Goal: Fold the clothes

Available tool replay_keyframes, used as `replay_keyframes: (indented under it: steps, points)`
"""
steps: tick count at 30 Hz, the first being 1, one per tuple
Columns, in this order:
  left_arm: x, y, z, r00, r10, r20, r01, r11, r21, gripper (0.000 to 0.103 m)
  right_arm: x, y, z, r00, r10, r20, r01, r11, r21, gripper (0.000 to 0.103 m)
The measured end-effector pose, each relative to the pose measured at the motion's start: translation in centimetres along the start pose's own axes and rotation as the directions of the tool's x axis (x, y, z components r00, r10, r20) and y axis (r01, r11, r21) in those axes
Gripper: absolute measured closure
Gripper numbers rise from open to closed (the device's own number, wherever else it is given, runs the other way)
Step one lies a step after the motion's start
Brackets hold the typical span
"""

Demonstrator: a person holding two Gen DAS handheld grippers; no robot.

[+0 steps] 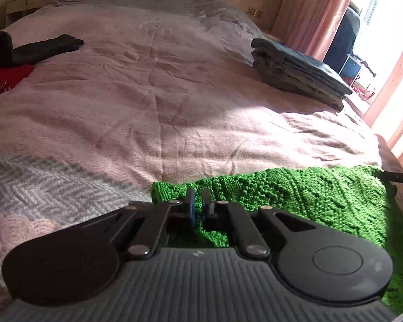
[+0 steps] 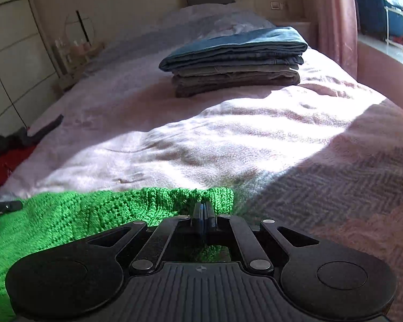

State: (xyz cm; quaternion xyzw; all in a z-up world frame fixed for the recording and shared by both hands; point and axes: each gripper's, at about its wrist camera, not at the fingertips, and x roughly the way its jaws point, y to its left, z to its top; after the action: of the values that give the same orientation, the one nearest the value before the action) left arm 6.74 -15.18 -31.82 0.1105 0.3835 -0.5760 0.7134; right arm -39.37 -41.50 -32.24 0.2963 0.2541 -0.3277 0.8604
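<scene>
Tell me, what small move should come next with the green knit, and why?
Probably lift both corners and carry them forward onto the bed. The left hand-held gripper and right hand-held gripper each pinch the green knit at its far edge, and most of it hangs nearer than the fingers.

Home bedroom: bed (image 1: 174, 80), curtains (image 1: 309, 8).

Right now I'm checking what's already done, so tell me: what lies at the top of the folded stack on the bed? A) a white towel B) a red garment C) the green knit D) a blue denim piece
D: in the right wrist view the folded stack is topped by a blue denim piece; the green knit lies near the grippers.
</scene>
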Motion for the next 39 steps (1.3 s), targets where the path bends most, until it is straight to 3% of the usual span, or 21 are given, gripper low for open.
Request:
replay_keyframes:
  steps: [1, 2, 3, 4, 6, 8, 10, 13, 15, 17, 19, 20, 24, 27, 30, 31, 33, 35, 39]
  points:
    - [-0.5, 0.5, 0.1, 1.000, -0.013, 0.011, 0.013, 0.999, -0.034, 0.080, -0.4, -0.7, 0.3, 1.000, 0.023, 0.013, -0.024, 0.998, 0.052, 0.090]
    - [-0.9, 1.1, 0.1, 0.999, -0.030, 0.016, 0.031, 0.997, -0.074, 0.079, -0.8, -1.4, 0.6, 0.999, 0.032, 0.030, -0.036, 0.993, 0.114, 0.049]
    - [-1.1, 1.7, 0.2, 0.999, -0.051, 0.019, 0.053, 0.991, -0.126, 0.079, -1.0, -1.9, 0.8, 0.998, 0.034, 0.046, -0.041, 0.987, 0.157, 0.025]
    - [-1.3, 2.3, 0.2, 0.997, -0.067, 0.025, 0.070, 0.983, -0.172, 0.078, -0.9, -2.2, 0.9, 0.998, 0.036, 0.053, -0.045, 0.982, 0.182, 0.016]
    - [-1.6, 3.2, 0.2, 0.997, -0.073, 0.040, 0.080, 0.968, -0.238, 0.076, -0.5, -3.1, 0.8, 0.997, 0.063, 0.045, -0.072, 0.969, 0.238, 0.017]
    - [-2.0, 3.9, 0.2, 0.997, -0.049, 0.067, 0.067, 0.956, -0.286, 0.072, 0.2, -4.0, 0.8, 0.994, 0.105, 0.040, -0.112, 0.943, 0.314, 0.028]
    - [-2.1, 4.6, 0.3, 0.995, -0.063, 0.072, 0.083, 0.941, -0.328, 0.070, 0.5, -4.4, 0.7, 0.990, 0.136, 0.039, -0.141, 0.925, 0.353, 0.028]
    - [-0.8, 4.6, 0.3, 0.997, -0.078, 0.015, 0.078, 0.940, -0.332, 0.064, 0.8, -4.9, 0.5, 0.984, 0.174, 0.039, -0.176, 0.905, 0.388, 0.030]
    - [0.4, 4.6, 0.0, 0.998, -0.056, -0.023, 0.045, 0.941, -0.336, 0.064, 1.3, -4.8, 0.5, 0.981, 0.191, 0.024, -0.185, 0.899, 0.398, 0.038]
    - [1.6, 4.6, -0.3, 0.997, -0.061, -0.055, 0.039, 0.940, -0.340, 0.073, 1.9, -4.6, 0.3, 0.982, 0.191, -0.003, -0.174, 0.899, 0.403, 0.057]
    - [1.6, 4.0, -0.3, 0.997, -0.048, -0.054, 0.030, 0.955, -0.296, 0.089, 2.2, -4.4, 0.1, 0.988, 0.153, -0.030, -0.128, 0.908, 0.398, 0.087]
    - [1.4, 3.6, -0.3, 0.998, -0.041, -0.044, 0.028, 0.963, -0.270, 0.096, 2.2, -4.3, 0.0, 0.991, 0.132, -0.032, -0.110, 0.915, 0.388, 0.090]
    - [1.2, 1.7, -0.6, 0.999, 0.049, -0.021, -0.050, 0.995, -0.084, 0.095, 2.1, -3.8, -0.6, 0.998, 0.050, -0.038, -0.034, 0.938, 0.345, 0.091]
    - [1.4, 0.2, -1.1, 0.993, 0.110, -0.032, -0.110, 0.994, 0.009, 0.091, 1.9, -2.8, -0.7, 0.999, -0.009, -0.043, 0.021, 0.957, 0.288, 0.091]
    - [-0.4, -1.0, -0.9, 0.987, 0.163, -0.007, -0.163, 0.986, 0.035, 0.086, 0.0, -0.5, -0.3, 0.993, -0.105, -0.048, 0.111, 0.979, 0.172, 0.074]
    - [-1.1, -1.4, -0.9, 0.984, 0.180, 0.003, -0.180, 0.983, 0.045, 0.087, -1.4, 0.7, -0.4, 0.987, -0.156, -0.024, 0.158, 0.980, 0.124, 0.057]
    - [-3.5, -2.5, -1.2, 0.979, 0.202, 0.034, -0.204, 0.976, 0.071, 0.088, -4.2, 3.4, -1.1, 0.977, -0.211, 0.033, 0.210, 0.977, 0.020, 0.054]
    - [-6.1, -4.2, -2.5, 0.979, 0.193, 0.057, -0.198, 0.976, 0.087, 0.088, -7.0, 6.7, -2.7, 0.975, -0.207, 0.074, 0.212, 0.975, -0.070, 0.054]
    - [-11.0, -8.3, -6.1, 0.994, 0.079, 0.073, -0.087, 0.989, 0.115, 0.088, -10.7, 12.4, -7.9, 0.986, -0.147, 0.083, 0.160, 0.970, -0.183, 0.054]
